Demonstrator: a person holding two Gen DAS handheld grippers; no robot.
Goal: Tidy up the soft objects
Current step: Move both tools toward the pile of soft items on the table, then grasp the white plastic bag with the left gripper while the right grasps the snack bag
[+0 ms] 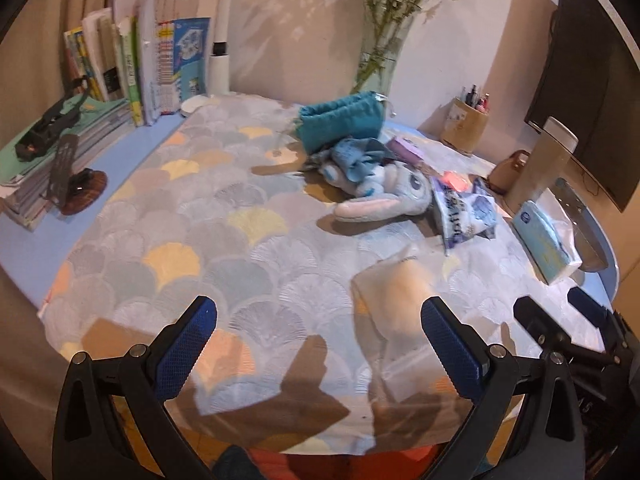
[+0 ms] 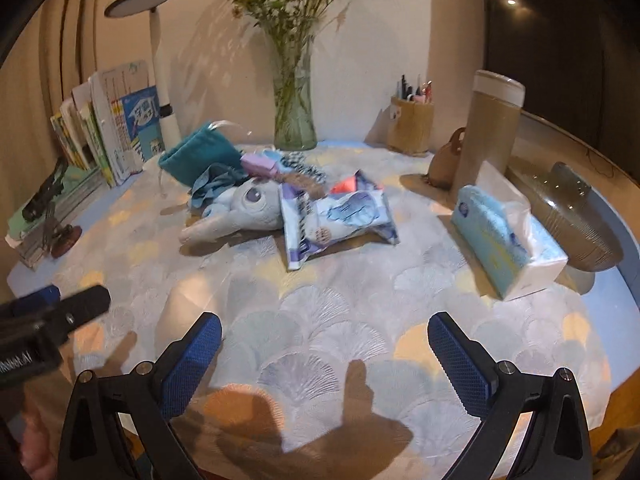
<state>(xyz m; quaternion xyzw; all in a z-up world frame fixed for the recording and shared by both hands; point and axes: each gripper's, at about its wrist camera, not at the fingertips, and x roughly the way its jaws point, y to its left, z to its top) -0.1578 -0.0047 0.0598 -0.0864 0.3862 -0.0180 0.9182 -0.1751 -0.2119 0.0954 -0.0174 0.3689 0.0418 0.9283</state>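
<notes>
A pale blue plush toy point(image 1: 384, 196) point(image 2: 236, 210) lies mid-table among a blue cloth point(image 1: 356, 156), a purple item point(image 1: 406, 148) point(image 2: 260, 164) and a crinkled blue-white soft pack point(image 1: 464, 212) point(image 2: 340, 216). A teal fabric pouch point(image 1: 342, 120) point(image 2: 200, 156) stands open behind them. My left gripper point(image 1: 318, 340) is open and empty above the near table edge; a pale patch of the cloth lies by its right finger point(image 1: 452, 348). My right gripper point(image 2: 324, 356) is open and empty, near the front edge; it also shows in the left wrist view point(image 1: 560, 320).
A scallop-patterned cloth point(image 2: 320, 312) covers the table. Books point(image 1: 152, 60) and a lamp point(image 2: 160, 60) stand at back left, a flower vase point(image 2: 294, 120) and pen cup point(image 2: 412, 124) at the back, a tall cup point(image 2: 488, 128) and tissue pack point(image 2: 504, 240) on the right.
</notes>
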